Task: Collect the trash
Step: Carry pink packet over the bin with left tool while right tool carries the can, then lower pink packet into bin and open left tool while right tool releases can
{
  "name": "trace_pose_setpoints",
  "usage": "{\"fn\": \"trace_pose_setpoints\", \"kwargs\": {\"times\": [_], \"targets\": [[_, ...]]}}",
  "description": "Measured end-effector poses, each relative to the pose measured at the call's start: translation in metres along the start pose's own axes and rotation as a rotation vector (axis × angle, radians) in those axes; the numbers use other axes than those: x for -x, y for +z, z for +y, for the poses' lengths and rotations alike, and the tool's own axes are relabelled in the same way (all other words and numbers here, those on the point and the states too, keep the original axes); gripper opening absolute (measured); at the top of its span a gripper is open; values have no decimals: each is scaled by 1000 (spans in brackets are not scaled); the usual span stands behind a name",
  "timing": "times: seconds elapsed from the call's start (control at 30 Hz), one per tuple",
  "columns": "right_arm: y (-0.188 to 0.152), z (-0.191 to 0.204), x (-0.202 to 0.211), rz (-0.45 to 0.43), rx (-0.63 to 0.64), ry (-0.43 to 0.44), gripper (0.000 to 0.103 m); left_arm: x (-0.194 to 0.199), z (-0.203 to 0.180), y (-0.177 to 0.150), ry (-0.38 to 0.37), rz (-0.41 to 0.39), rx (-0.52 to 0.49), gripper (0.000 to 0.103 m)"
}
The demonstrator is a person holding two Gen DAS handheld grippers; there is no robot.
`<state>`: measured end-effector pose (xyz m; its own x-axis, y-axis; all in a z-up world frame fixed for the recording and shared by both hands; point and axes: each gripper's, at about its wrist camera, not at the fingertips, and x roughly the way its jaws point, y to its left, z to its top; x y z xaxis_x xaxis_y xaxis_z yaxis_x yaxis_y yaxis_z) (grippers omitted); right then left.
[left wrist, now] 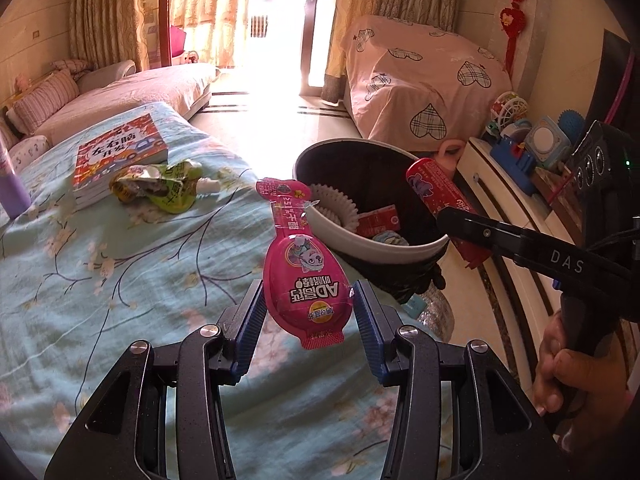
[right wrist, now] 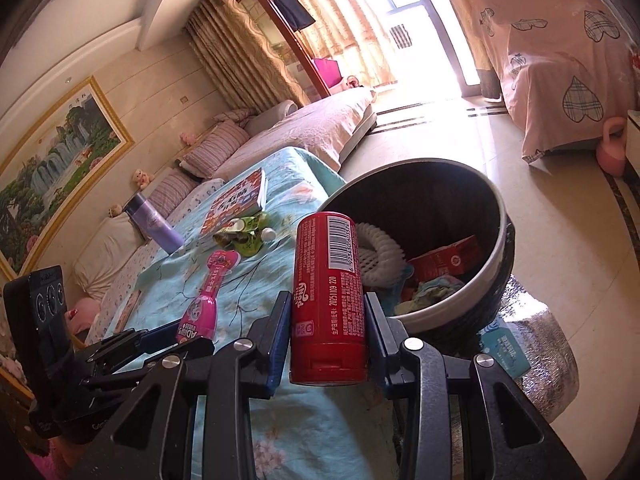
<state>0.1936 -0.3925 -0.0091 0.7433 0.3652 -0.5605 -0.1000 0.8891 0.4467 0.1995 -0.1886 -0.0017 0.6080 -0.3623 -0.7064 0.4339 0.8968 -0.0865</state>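
My left gripper (left wrist: 308, 308) is shut on a pink drink pouch (left wrist: 306, 276), held upright above the blue flowered cloth (left wrist: 120, 280); the pouch also shows in the right wrist view (right wrist: 204, 300). My right gripper (right wrist: 328, 332) is shut on a red tube-shaped can (right wrist: 328, 296), beside the near rim of the black trash bin (right wrist: 496, 240). In the left wrist view the can (left wrist: 440, 196) hangs over the bin's right rim (left wrist: 384, 244). The bin holds a white ring, a red box and crumpled wrappers. A crumpled green wrapper (left wrist: 160, 186) lies on the cloth by a book.
A children's book (left wrist: 120, 156) and a purple bottle (right wrist: 154, 226) stand on the cloth. A sofa (left wrist: 140, 92) lies behind. A pink-covered piece of furniture (left wrist: 420, 76) and a low cabinet with toys (left wrist: 520, 148) stand right of the bin. A silver insulated bag (right wrist: 536, 364) sits beneath the bin.
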Motion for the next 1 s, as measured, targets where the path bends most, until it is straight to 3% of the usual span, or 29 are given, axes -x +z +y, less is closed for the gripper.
{"fn": "trace_pose_setpoints", "kwargs": {"times": [1.0], "targets": [[34,-30,-13,-6,-19,-44,36,-28,-25,49,-12,-9,-58,44]]}}
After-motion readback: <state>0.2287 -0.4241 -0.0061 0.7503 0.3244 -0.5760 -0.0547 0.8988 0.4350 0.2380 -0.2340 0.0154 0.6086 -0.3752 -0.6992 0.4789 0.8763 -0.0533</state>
